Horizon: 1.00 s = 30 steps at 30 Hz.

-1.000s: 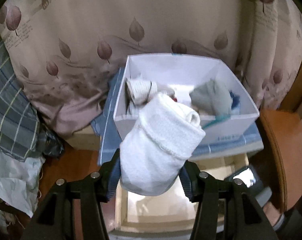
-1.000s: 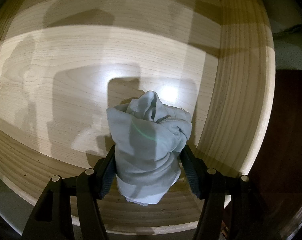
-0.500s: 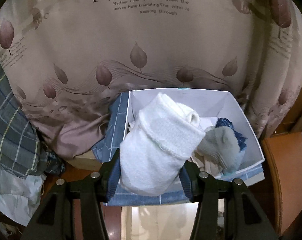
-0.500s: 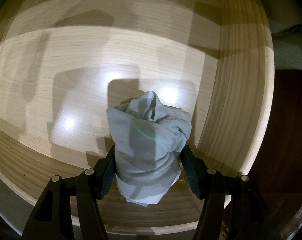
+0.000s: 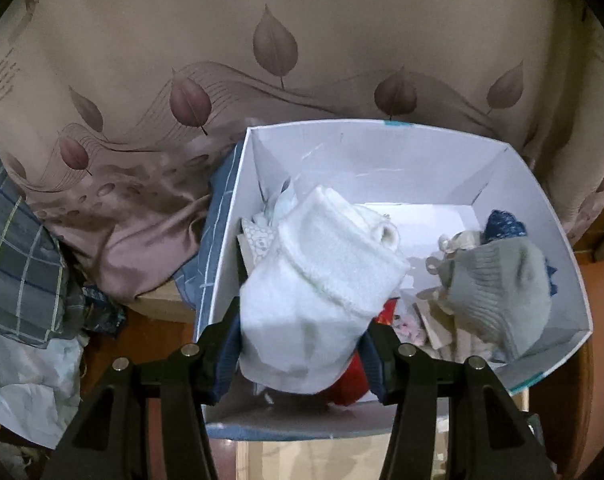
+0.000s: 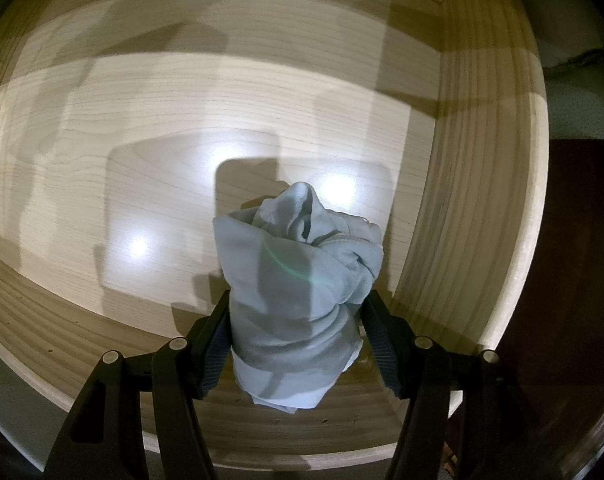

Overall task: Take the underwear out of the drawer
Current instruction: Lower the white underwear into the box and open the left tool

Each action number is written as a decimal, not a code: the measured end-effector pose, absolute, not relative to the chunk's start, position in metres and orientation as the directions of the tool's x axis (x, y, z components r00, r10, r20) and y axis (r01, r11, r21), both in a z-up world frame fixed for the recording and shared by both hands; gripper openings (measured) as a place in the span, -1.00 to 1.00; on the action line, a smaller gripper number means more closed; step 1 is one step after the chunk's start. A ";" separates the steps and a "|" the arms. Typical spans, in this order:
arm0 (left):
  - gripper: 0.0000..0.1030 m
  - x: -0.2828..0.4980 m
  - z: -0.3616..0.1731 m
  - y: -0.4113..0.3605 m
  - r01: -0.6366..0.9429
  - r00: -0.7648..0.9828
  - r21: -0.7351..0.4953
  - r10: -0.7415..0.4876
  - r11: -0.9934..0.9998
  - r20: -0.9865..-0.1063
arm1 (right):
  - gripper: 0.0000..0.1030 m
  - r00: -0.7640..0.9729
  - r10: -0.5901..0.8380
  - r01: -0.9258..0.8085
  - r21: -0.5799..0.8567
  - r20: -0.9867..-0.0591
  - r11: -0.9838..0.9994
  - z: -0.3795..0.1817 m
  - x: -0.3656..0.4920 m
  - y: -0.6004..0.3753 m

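Release technique matters now: my left gripper [image 5: 302, 344] clamps a white rolled garment [image 5: 318, 296] over the white box [image 5: 382, 132]; I should lower it among the clothes, then let go. My right gripper [image 6: 298, 344] grips a pale blue bundle of underwear [image 6: 298, 300] inside the wooden drawer [image 6: 482, 160]; lift straight up, clear of the wall. Only the left view shows the box; only the right shows the drawer's bare floor.
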<state>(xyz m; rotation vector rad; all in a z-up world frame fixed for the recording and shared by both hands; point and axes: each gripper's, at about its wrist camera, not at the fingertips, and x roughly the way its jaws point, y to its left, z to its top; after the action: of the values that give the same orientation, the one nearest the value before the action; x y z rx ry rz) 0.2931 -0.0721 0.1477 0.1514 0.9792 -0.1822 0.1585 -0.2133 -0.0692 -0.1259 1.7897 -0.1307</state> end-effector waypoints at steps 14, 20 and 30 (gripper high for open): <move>0.14 0.298 0.140 -0.081 0.231 0.543 0.110 -0.034 0.967 -0.839 | 0.16 -0.220 -0.156 -0.014 -0.157 -0.963 0.988 -0.068 0.160 -0.212; 0.15 0.290 0.148 -0.079 0.233 0.542 0.100 -0.044 0.967 -0.839 | 0.16 -0.220 -0.156 -0.014 -0.156 -0.963 0.988 -0.068 0.160 -0.212; 0.15 0.271 0.164 -0.073 0.271 0.542 0.081 -0.083 0.959 -0.836 | 0.17 -0.217 -0.156 -0.015 -0.157 -0.964 0.988 -0.068 0.159 -0.213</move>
<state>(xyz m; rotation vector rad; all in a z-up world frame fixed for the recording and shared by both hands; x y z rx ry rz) 0.2707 -0.0730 0.1639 0.2105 0.9767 -0.2120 0.1592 -0.2129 -0.0680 -0.1264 1.7863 -0.1300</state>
